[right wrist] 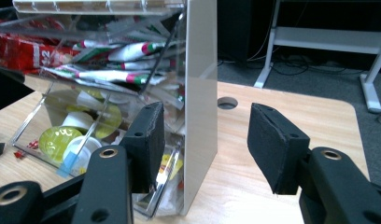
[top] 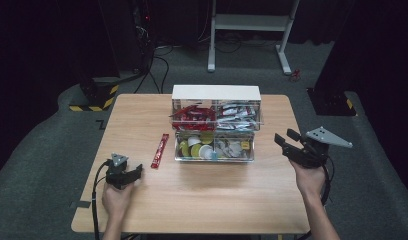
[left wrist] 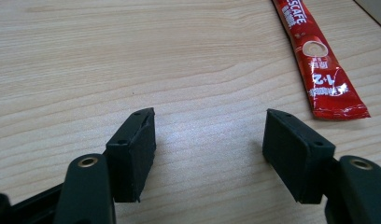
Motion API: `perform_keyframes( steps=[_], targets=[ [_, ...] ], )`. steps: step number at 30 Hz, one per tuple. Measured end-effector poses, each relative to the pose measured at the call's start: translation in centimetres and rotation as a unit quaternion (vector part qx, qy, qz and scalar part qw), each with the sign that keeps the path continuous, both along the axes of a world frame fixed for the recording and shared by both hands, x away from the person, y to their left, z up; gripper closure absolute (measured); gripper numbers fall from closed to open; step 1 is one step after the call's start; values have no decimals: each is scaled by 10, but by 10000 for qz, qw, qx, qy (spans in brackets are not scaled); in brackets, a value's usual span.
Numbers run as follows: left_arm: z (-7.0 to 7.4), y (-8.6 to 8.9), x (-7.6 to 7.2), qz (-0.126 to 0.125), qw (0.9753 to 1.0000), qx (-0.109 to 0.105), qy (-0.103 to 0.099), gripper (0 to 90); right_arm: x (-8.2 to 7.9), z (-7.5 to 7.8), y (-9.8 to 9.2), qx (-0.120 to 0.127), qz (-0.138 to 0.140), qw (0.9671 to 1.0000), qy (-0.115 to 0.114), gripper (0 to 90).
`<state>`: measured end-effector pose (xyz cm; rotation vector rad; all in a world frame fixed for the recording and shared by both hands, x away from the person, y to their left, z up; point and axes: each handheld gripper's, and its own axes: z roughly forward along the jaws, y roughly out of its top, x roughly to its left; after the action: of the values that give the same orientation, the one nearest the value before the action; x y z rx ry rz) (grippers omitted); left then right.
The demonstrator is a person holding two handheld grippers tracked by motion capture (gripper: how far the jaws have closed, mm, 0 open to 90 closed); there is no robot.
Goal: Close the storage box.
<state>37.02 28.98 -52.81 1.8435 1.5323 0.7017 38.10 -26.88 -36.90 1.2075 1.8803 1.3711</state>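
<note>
A red coffee sachet [top: 160, 150] lies flat on the wooden table [top: 142, 200], just left of the clear organiser box [top: 215, 122] and near the left gripper [top: 134, 172], which rests low over the wood with its jaws apart and nothing between them. The left gripper view brings out what the high view cannot: white lettering on the sachet [left wrist: 319, 60], its crimped end lying just beyond the right-hand jaw and apart from it. The right gripper [top: 284, 138] is held off the table's right edge, jaws apart and empty, aimed at the box. Its own view shows the box's white side wall [right wrist: 200, 93], striped sachets above, and what look like small lidded cups below, though reflections blur them. Around the table lie grey carpet, dark curtains, and a white frame stand [top: 249, 22] behind.
</note>
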Motion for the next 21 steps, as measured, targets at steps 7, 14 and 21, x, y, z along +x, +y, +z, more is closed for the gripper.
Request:
perform_keyframes(
  steps=[7, 14, 21],
  targets=[
    [0, 0, 0, -1, 10000, -4, -1, 349, -4, -21, -3, 124, -72, 9998, 140, 462],
    [0, 0, 0, -4, 10000, -8, 3, 349, -2, -37, -6, 206, -143, 9993, 285, 464],
    [0, 0, 0, -7, 10000, -9, 5, 348, 1, -52, -6, 131, -234, 9989, 397, 465]
  ],
)
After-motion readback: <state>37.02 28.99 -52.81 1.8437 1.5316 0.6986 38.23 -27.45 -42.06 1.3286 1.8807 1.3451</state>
